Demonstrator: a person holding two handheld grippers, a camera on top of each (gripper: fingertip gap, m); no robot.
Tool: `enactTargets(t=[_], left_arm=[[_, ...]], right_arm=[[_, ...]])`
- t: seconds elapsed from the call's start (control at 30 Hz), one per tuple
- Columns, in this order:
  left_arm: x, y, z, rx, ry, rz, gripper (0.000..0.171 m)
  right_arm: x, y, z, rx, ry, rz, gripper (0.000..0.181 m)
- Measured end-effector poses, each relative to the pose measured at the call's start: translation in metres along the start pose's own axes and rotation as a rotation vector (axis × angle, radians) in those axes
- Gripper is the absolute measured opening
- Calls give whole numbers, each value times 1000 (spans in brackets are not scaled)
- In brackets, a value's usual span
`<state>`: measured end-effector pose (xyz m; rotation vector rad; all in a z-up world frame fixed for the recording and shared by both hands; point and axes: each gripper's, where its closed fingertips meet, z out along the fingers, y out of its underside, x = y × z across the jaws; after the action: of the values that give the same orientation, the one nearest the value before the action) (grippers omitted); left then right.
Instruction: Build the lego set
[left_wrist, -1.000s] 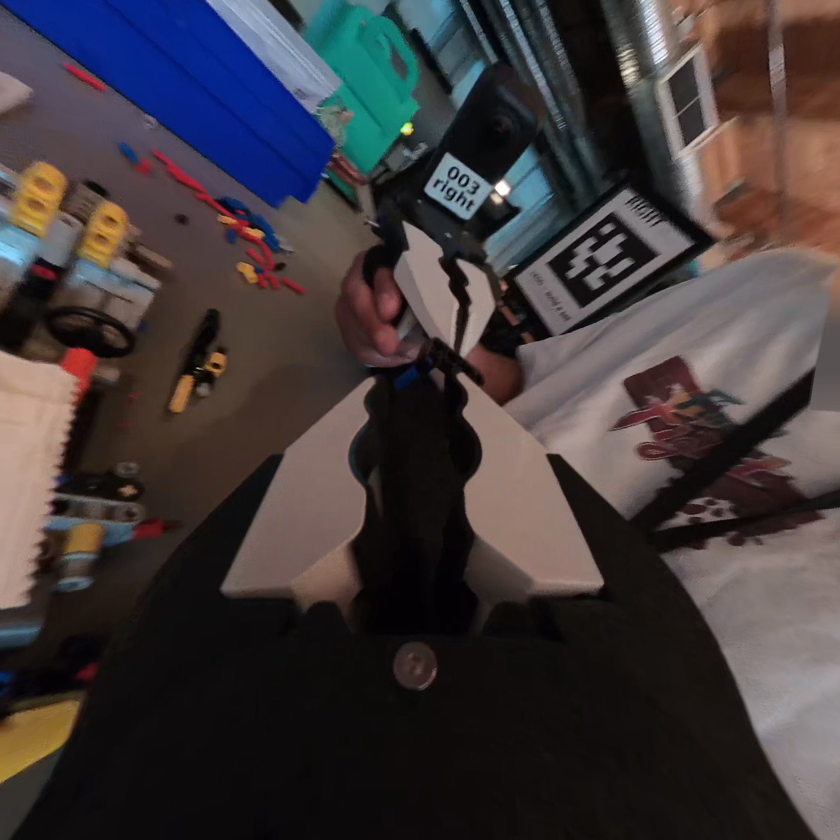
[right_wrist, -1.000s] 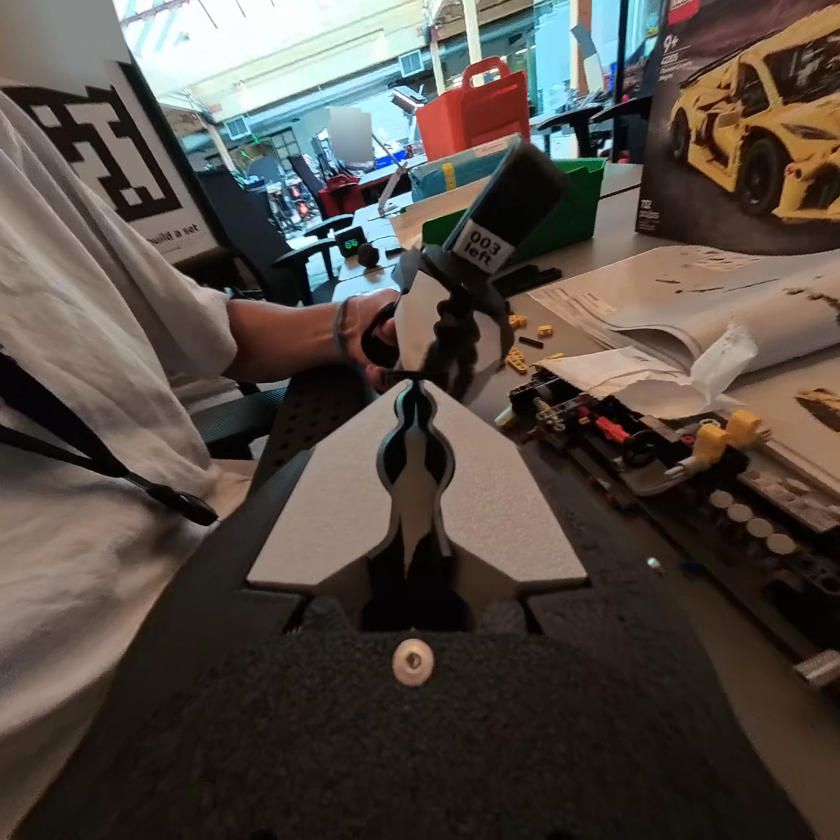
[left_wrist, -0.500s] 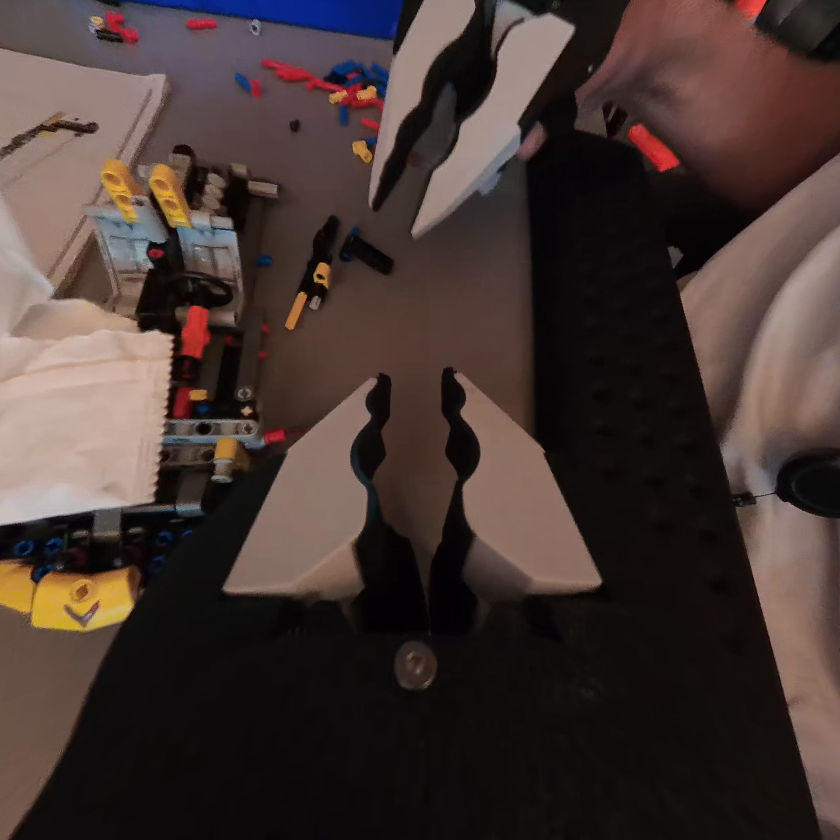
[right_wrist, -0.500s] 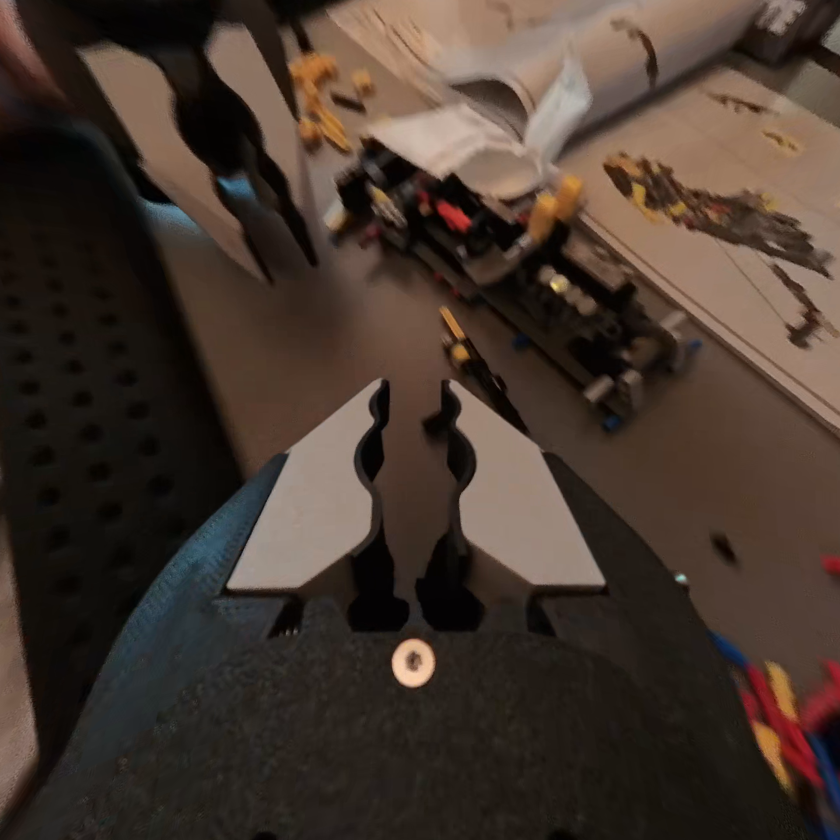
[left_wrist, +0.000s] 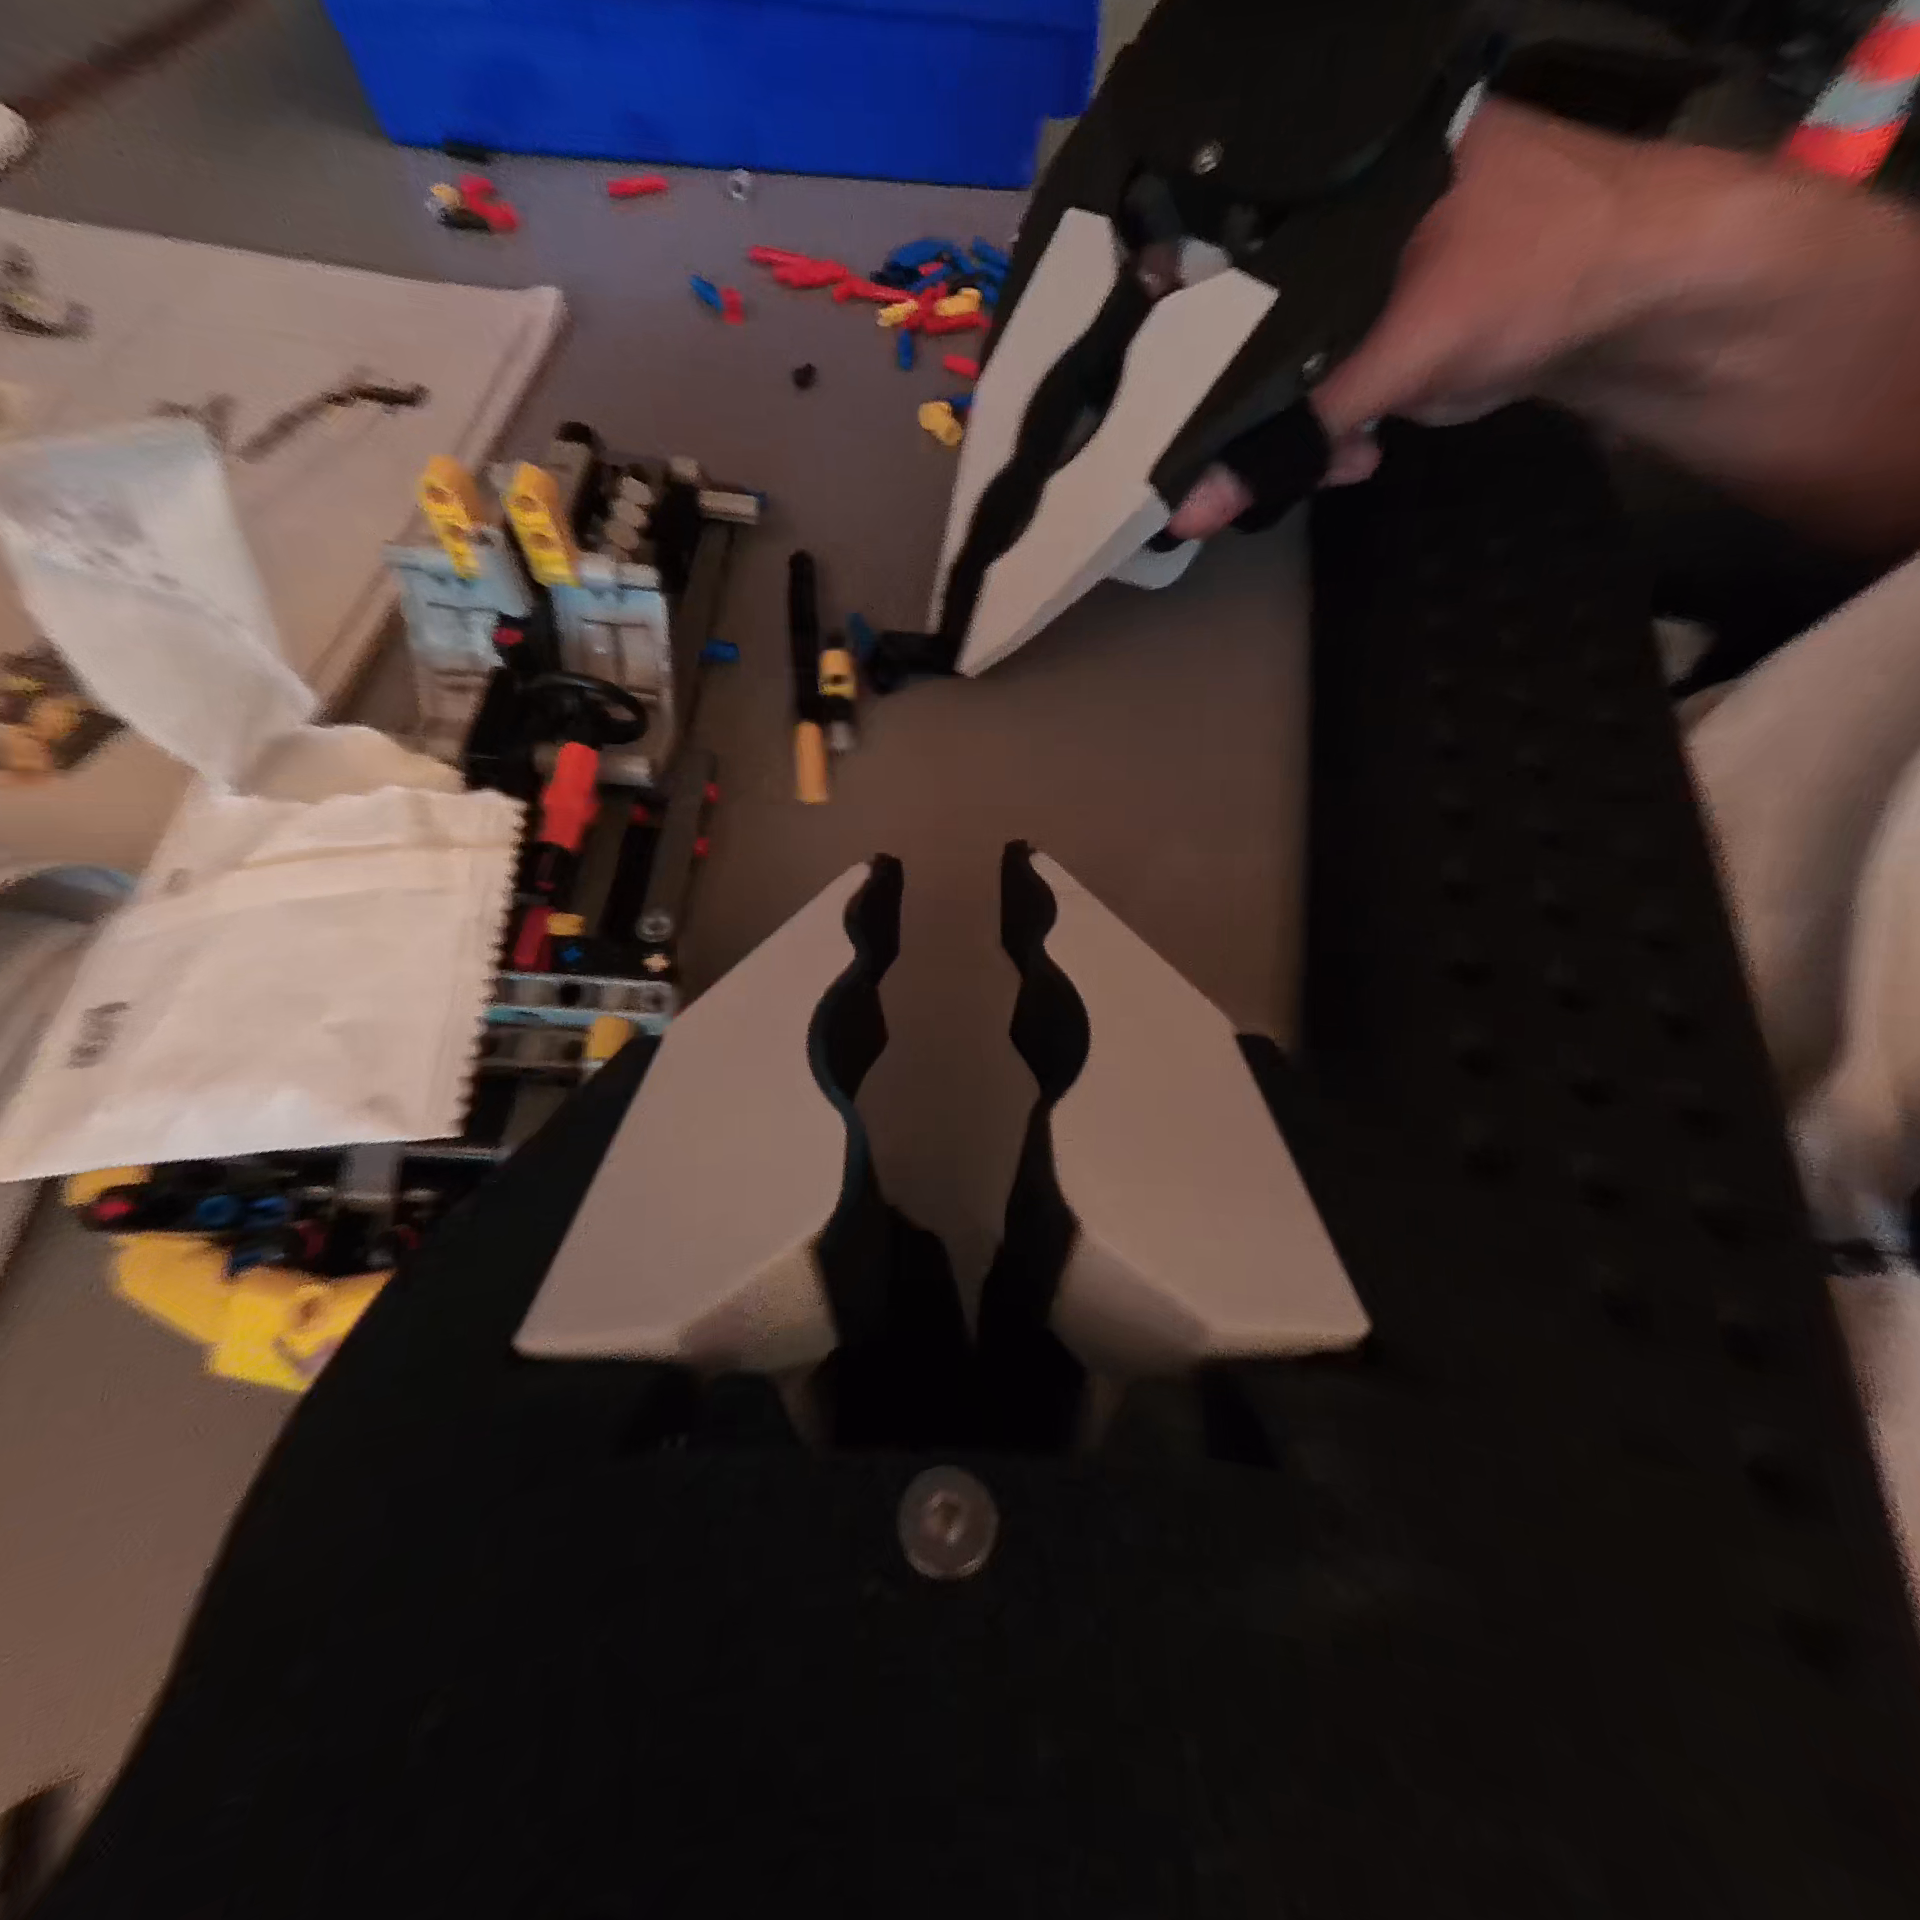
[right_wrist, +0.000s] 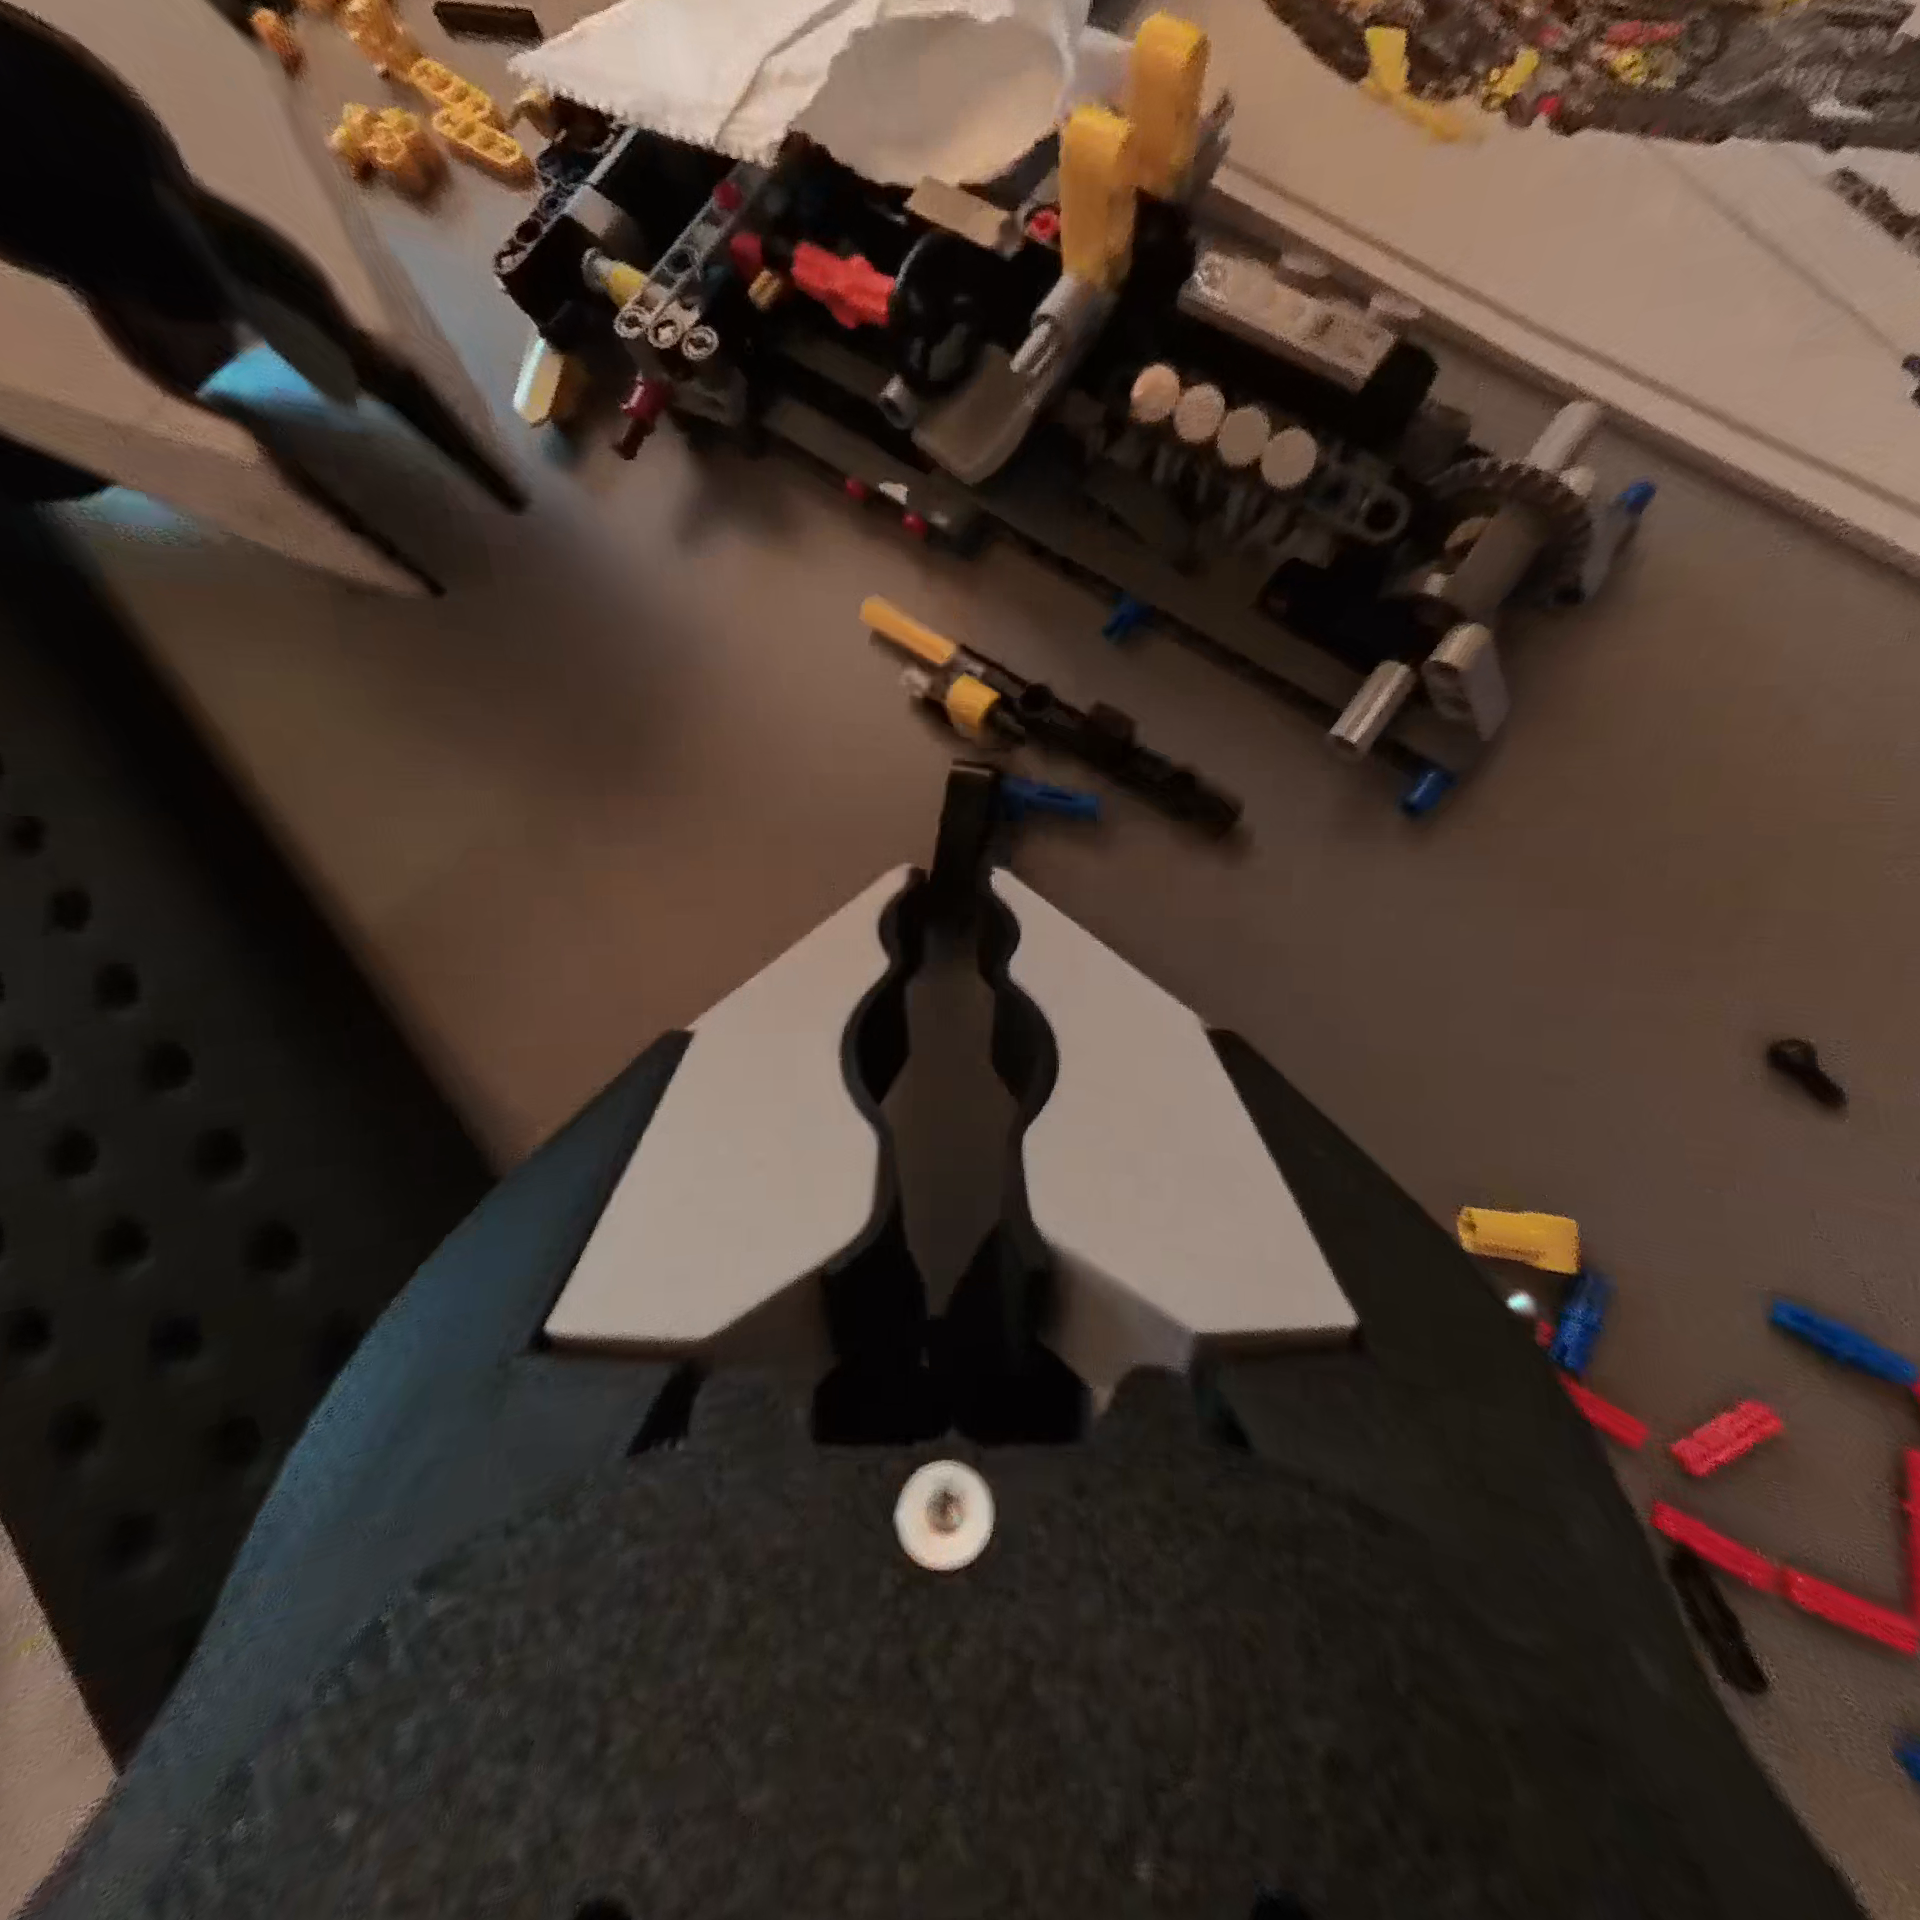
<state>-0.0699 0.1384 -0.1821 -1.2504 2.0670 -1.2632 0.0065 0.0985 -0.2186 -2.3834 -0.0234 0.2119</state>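
The grey-brown counter (right_wrist: 644, 748) carries a half-built black and grey Lego chassis (right_wrist: 1091, 343) with upright yellow beams, partly under a crumpled white paper bag (left_wrist: 270, 977). A blue plastic bin (left_wrist: 717, 73) sits at the far edge, with loose red, blue and yellow pins (left_wrist: 904, 301) scattered just before it. Near the chassis lies a slim black axle assembly with a yellow sleeve (right_wrist: 1049, 707). The left gripper (left_wrist: 943, 862) hovers with fingers narrowly parted, holding nothing. The right gripper (right_wrist: 956, 883) has its fingers pinched on a small black Lego piece (right_wrist: 964, 831), beside a blue pin (right_wrist: 1049, 802).
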Motion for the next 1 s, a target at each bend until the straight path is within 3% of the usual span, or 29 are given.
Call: enactTargets(t=[0.07,0.2,0.33,0.47,0.53,0.63,0.73,0.8,0.87,1.0], left_arm=[[-10,-2,-1,-24,-118,148,24],[-14,-14,-1,-85,-402,664,23],[8,-19,5,-95,-408,812,28],[14,-19,9,-99,-373,777,30],[17,-20,10,-96,-358,758,23],[14,-16,10,-124,-371,752,9],[6,-19,6,-127,-428,735,5],[-2,-25,0,-101,-466,681,6],[-15,-32,-9,-50,-505,569,5],[-33,-60,-37,227,-450,127,6]], right_arm=[[-10,-1,-3,-12,-82,1,8],[-36,-25,-16,37,-437,198,6],[-57,-26,-23,-126,-670,204,7],[-76,-28,-20,-312,-678,23,7],[-86,-33,-20,-374,-679,-55,7],[-87,-39,-18,-414,-636,-120,7],[-83,-50,-18,-389,-600,-138,7],[-79,-63,-19,-310,-574,-137,7],[-75,-85,-25,-150,-555,-135,20],[-55,-117,-32,256,-377,-32,43]])
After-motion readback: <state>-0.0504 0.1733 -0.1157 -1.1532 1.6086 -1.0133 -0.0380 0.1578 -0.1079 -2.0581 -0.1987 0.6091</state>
